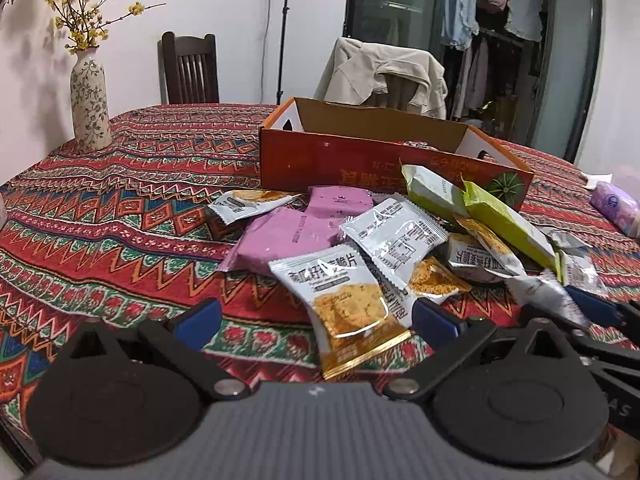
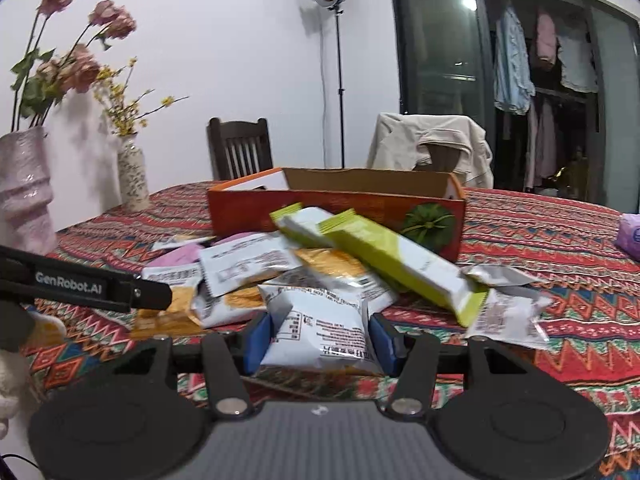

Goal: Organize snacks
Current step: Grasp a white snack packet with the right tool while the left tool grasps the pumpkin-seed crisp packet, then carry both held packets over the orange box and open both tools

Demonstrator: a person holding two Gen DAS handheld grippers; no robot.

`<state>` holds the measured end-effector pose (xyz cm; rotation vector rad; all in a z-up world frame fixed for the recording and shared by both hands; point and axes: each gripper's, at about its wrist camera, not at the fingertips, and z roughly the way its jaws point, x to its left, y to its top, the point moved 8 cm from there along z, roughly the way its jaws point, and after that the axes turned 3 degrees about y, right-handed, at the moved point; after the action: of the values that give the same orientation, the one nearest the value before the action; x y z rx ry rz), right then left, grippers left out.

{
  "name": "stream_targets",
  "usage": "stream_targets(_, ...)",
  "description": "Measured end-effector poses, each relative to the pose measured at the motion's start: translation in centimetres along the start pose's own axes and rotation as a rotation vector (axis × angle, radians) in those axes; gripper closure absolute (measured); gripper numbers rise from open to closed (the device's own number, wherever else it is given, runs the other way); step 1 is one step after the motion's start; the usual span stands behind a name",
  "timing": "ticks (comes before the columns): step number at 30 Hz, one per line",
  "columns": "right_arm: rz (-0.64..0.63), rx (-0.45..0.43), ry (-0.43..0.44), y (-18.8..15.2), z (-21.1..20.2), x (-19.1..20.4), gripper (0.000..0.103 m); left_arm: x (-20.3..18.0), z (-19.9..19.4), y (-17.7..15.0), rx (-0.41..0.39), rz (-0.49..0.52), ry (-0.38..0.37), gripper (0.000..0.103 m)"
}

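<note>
Nearest the right wrist camera, a silver-white snack packet (image 2: 320, 330) sits between the blue pads (image 2: 256, 342) of the right gripper (image 2: 318, 344), whose jaws press on both of its side edges; the packet bulges a little between them, so it looks grasped. Its printed back faces the camera, and its long axis runs away from the lens toward the pile, with the crimped far end pointing at the orange cardboard box (image 2: 280, 212).

In the left wrist view, the left gripper (image 1: 316, 318) stands released, its pads well apart, straddling a packet with an orange biscuit picture (image 1: 344, 304) that lies flat on the patterned tablecloth (image 1: 120, 216). That packet's long axis runs roughly toward the camera, gold crimp nearest. Neither pad touches it.

Behind both lies a loose heap: a purple pack (image 1: 288, 236), a grey packet showing its label (image 1: 394, 236) and two yellow-green bars (image 2: 400, 264) leaning against the box front, their long axes slanting down toward the right.

The step in hand appears to be picking single packets off the heap for the box. The next move probably calls for lifting the gripped packet clear of its neighbours, carrying it over the near wall of the box, and opening the jaws above the inside, while the left gripper closes on its own packet.
</note>
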<state>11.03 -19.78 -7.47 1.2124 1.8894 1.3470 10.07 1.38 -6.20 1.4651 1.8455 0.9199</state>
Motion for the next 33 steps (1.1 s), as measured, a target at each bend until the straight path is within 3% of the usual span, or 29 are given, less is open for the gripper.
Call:
stream_targets(7, 0.014, -0.020, -0.034, 0.0, -0.1, -1.9, 0.049, -1.1, 1.9, 0.4, 0.021, -0.005, 0.077, 0.000)
stream_targets(16, 0.038, -0.021, -0.029, -0.5, 0.1, -3.2, 0.049, -1.3, 3.2, 0.2, 0.054, -0.023, 0.106, 0.018)
stream_targets(21, 0.038, -0.020, -0.025, -0.6, 0.1, -3.1, 0.049, -1.2, 3.0, 0.1, 0.058, -0.038, 0.081, 0.042)
stream_targets(33, 0.019, -0.017, -0.031, -0.4, -0.2, -2.1, 0.048, -0.4, 1.9, -0.1, 0.044, -0.054, 0.004, 0.056)
